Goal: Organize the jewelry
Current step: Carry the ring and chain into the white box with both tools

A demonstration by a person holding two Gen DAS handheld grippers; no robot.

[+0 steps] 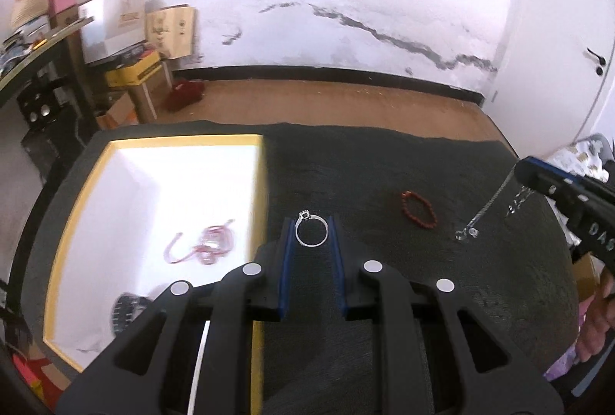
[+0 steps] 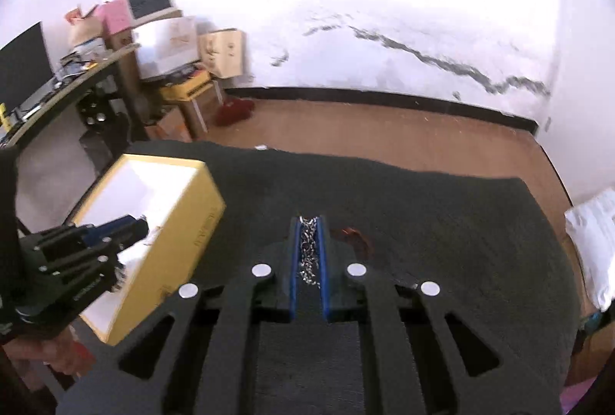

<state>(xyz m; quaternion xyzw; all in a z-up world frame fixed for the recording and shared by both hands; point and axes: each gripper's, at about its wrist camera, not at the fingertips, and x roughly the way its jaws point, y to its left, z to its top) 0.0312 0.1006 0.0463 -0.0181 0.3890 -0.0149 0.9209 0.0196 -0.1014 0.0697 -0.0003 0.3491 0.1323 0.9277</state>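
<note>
Dark mat (image 1: pixel 384 299): yellow box (image 1: pixel 77 222), red bracelet (image 1: pixel 419 209).

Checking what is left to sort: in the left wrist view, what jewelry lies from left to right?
Pink cord in the box → ring → red bracelet → silver chain.

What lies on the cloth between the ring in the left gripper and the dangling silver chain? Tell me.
A red bead bracelet lies on the dark cloth between the ring and the silver chain, seen in the left wrist view.
</note>
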